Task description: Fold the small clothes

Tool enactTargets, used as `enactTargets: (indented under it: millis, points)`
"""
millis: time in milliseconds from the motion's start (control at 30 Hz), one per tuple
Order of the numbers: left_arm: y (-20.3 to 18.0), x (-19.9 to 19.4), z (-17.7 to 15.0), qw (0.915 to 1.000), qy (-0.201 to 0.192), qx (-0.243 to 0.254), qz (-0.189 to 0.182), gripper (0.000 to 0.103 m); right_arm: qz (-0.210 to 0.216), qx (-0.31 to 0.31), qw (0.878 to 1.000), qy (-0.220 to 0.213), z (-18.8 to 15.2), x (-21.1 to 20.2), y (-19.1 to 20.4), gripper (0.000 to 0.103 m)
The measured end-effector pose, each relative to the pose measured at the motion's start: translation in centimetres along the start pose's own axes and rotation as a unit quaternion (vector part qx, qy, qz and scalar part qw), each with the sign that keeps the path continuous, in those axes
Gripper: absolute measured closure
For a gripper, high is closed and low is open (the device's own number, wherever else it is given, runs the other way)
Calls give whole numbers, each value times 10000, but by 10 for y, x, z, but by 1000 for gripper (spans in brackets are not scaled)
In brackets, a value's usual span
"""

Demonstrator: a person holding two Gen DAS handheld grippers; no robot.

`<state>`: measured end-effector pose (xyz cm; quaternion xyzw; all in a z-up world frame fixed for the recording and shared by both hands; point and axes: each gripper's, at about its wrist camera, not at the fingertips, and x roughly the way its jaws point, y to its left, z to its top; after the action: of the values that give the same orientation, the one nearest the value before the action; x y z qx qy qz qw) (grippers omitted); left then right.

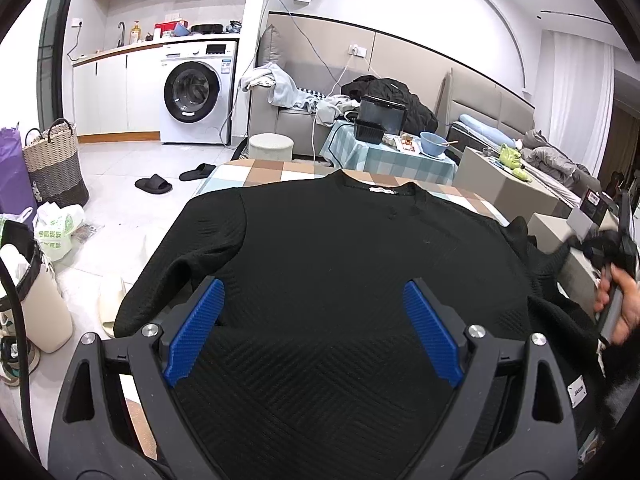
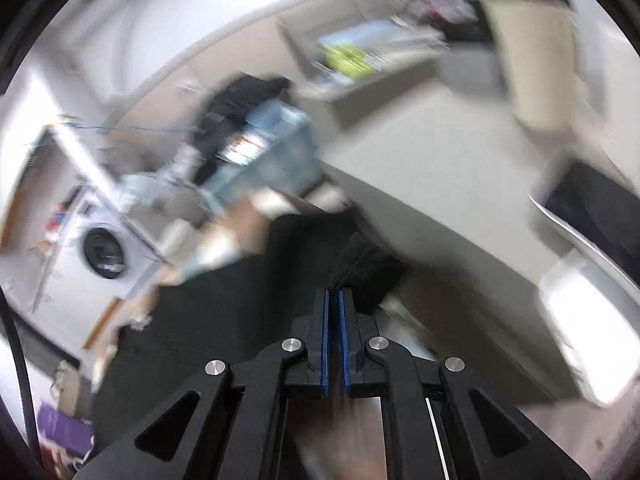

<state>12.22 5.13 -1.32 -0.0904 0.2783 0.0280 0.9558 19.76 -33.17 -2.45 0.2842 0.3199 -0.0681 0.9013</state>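
A black ribbed knit sweater (image 1: 340,264) is spread beneath the wide-open left gripper (image 1: 314,292).
A sleeve of it (image 2: 366,268) is pinched by the closed right gripper (image 2: 334,296).

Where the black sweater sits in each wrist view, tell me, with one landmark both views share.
Left wrist view: the black sweater fills the centre, spread flat on the checked table, neckline at the far side.
Right wrist view: it lies dark and blurred at lower centre-left.
Shared landmark: the white washing machine, upper left there, middle left here.
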Motion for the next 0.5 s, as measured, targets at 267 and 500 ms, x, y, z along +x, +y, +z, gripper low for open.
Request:
enactTargets:
  millis: [267,500]
  points:
    - [-3,-16,-2,9999,-65,117,50,12,1669,-2601,9301,1987,-76,19,116,98]
    - [-1,-15,-4,9999,57,106,99,12,1080,-2564,9340,2240,-86,17,95,68]
